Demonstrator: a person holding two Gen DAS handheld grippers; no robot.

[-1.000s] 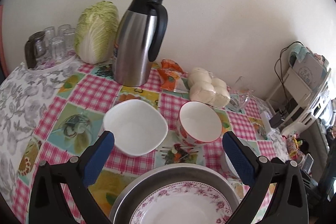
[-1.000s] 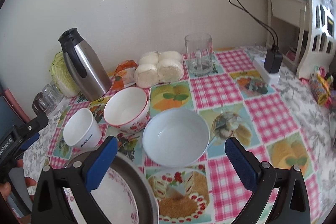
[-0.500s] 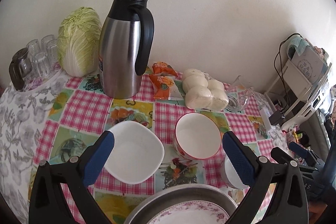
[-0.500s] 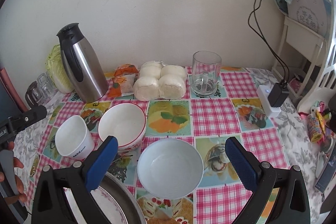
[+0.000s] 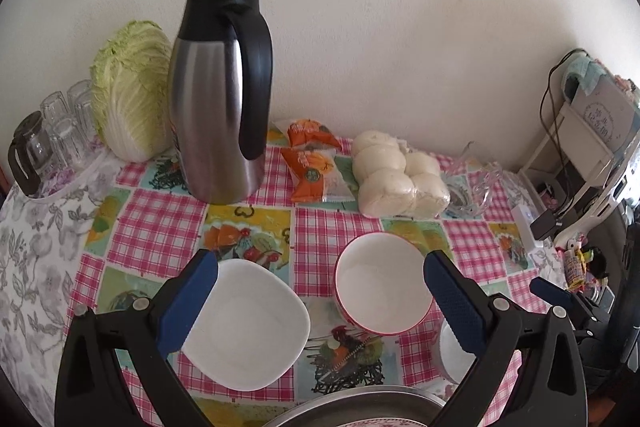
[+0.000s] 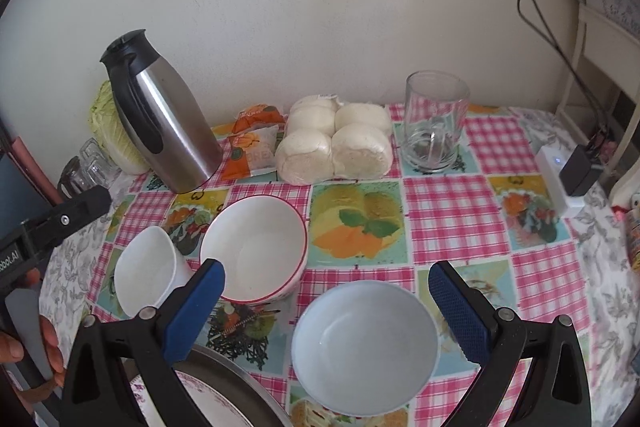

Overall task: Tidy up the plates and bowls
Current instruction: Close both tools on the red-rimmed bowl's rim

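Both grippers hang spread and empty over the checked table (image 6: 452, 211), so the work looks to be at the reaching step: the left gripper (image 5: 320, 301) frames the square white bowl (image 5: 244, 323) and the red-rimmed bowl (image 5: 382, 281), while the right gripper (image 6: 326, 307) sits above the pale blue bowl (image 6: 364, 343). The 3 bowls stand apart from one another, with a metal tray (image 6: 236, 383) holding a flowered plate (image 6: 180, 399) at the near edge. Next, I judge, each gripper must drop to a rim and pinch it squarely, since smooth glazed walls may slip.
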